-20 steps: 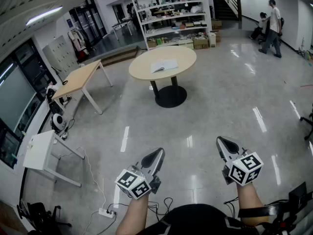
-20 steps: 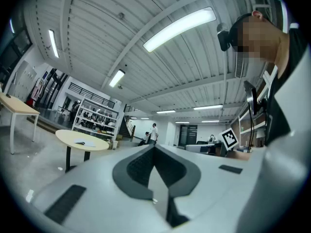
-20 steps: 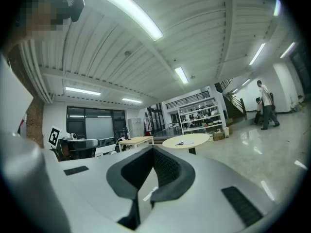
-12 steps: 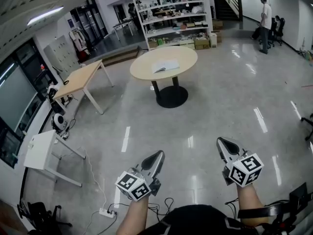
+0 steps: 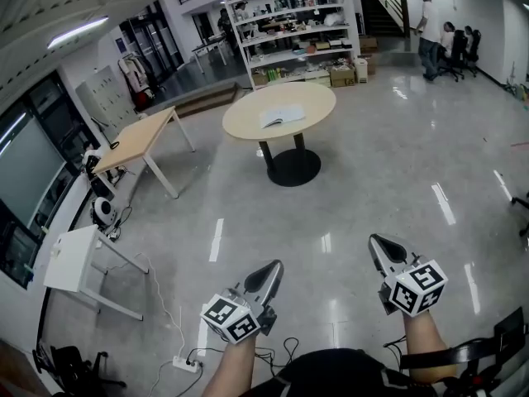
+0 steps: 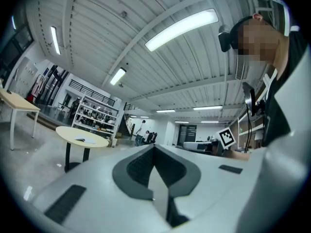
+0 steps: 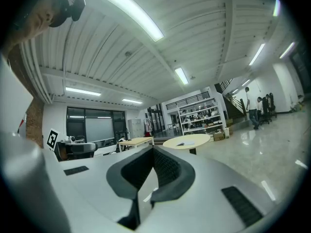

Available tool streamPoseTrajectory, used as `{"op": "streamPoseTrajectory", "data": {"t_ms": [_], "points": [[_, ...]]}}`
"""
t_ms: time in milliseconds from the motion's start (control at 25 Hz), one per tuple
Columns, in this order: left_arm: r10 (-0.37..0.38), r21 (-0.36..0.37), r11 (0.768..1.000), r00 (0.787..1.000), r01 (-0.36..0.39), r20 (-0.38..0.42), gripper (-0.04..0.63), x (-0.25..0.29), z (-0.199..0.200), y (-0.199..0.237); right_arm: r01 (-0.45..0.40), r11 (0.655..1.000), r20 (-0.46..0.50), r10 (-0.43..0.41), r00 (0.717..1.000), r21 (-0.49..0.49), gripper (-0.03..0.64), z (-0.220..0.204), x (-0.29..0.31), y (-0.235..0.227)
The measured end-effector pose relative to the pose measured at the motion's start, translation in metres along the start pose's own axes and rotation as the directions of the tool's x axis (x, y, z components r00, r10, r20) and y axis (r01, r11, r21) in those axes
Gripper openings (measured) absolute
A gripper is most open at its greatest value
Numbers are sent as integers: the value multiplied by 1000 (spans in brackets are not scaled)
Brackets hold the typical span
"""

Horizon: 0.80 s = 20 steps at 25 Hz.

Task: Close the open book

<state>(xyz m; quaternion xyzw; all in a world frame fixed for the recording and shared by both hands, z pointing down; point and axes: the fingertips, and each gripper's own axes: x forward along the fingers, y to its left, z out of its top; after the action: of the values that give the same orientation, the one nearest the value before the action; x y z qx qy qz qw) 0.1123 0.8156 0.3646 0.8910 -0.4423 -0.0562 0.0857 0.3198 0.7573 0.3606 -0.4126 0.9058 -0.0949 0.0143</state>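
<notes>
**Open book on a far table, both grippers shut and empty**

A glossy grey floor (image 5: pixel 372 164) fills most of the head view and stretches away to the back of a wide hall. Against the far wall stands a tall white shelf unit (image 5: pixel 289 35), crowded with boxes and small goods.

In front of it, well apart from the person, is a round table (image 5: pixel 244 121) with a pale top on a dark pedestal foot. To its left stands a rectangular wooden table (image 5: pixel 136 139) on white legs. Nearer, at the left edge, is a small white desk (image 5: pixel 70 259). A person (image 5: pixel 427 25) stands at the far right, near a staircase, beside someone seated.

Low in the head view, the left gripper (image 5: pixel 271 267) and the right gripper (image 5: pixel 378 241) are held level above the floor, side by side and apart, both pointing toward the round table. In each gripper's own view the jaws meet at the tip with nothing between them, so both are clenched and hold nothing.

The book (image 5: pixel 281 117) lies open and flat on the round table, near the middle of the top, far from both grippers.

A white power strip (image 5: pixel 186 363) lies on the floor at the bottom left, with cables trailing from it.
</notes>
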Motion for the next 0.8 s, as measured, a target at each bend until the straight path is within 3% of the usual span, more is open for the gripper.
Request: {"op": "streamPoseTrajectory", "data": {"t_ms": [480,800], "points": [[4,-18,1000,1000,-4,12,-3,-30,8,41,6,1000,40,-7,999,27,-2,5,34,27],[-60,-35,998,998,61,7,-3,-45,-1,86,41,999,22,-41,999,-6,-2,-15,71,49]]}}
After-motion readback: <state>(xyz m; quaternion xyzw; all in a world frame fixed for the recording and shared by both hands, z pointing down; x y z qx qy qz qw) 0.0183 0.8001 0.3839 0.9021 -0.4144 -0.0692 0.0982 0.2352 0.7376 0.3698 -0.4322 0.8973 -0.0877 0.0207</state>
